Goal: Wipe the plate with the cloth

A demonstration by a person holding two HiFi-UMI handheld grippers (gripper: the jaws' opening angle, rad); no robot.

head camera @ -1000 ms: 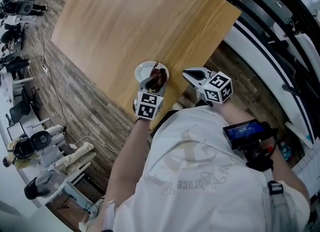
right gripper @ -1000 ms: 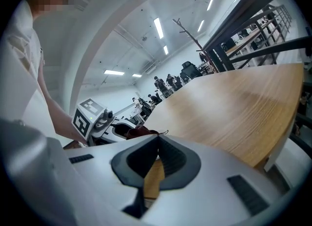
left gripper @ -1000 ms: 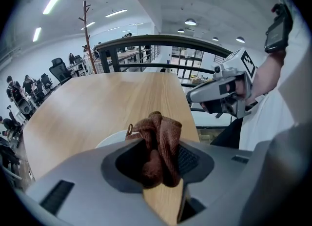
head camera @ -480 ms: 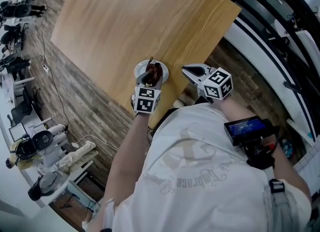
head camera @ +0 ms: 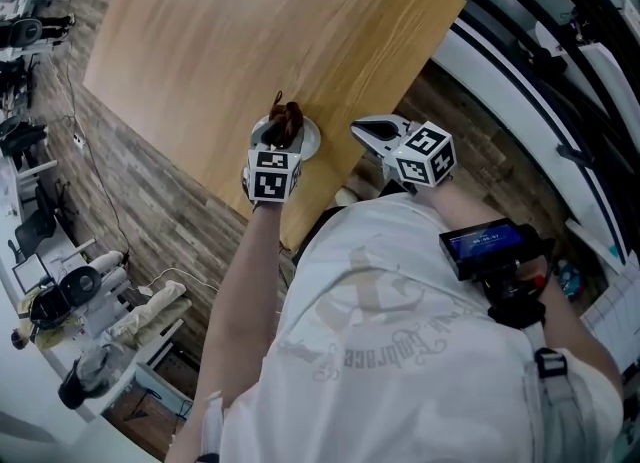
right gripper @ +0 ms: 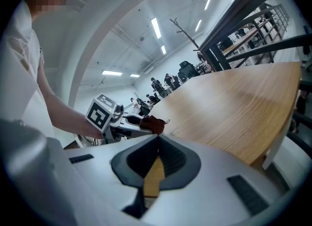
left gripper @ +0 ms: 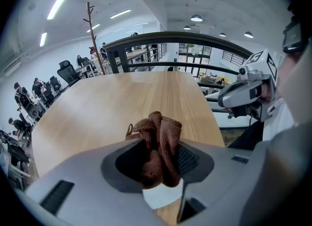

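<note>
Step in hand: wiping, judged early or mid-stroke. Left tool (head camera: pixel 283 139) was clamped on the cloth (head camera: pixel 288 119) – a brown, ribbed rag bunched into a wad, pinched between the jaws with folds standing proud above the tips. In the left gripper view the wad filled the jaw gap and a slice of white plate (left gripper: pixel 163 198) showed directly below it.

Plate sat on the tabletop (head camera: pixel 250 31) close to the near edge, in front of the person. From the head view the cloth lay over the plate's middle, with the rim showing to the right of the wad. Contact between cloth and plate could not be confirmed from any view; the wad looked to be at or just above the surface.

Right tool (head camera: pixel 366 132) was empty – jaws closed tip to tip, only wood grain visible through the slot behind them. It hung at the tabletop's near edge, to the right of the plate and apart from it, not bracing anything.

Next move, as judged: press the wad down onto the plate and sweep it across and round the rim. The plate was unheld and near the edge, so a hard push toward the person might slide it; steadying the rim with the right tool would need those jaws opened first.
</note>
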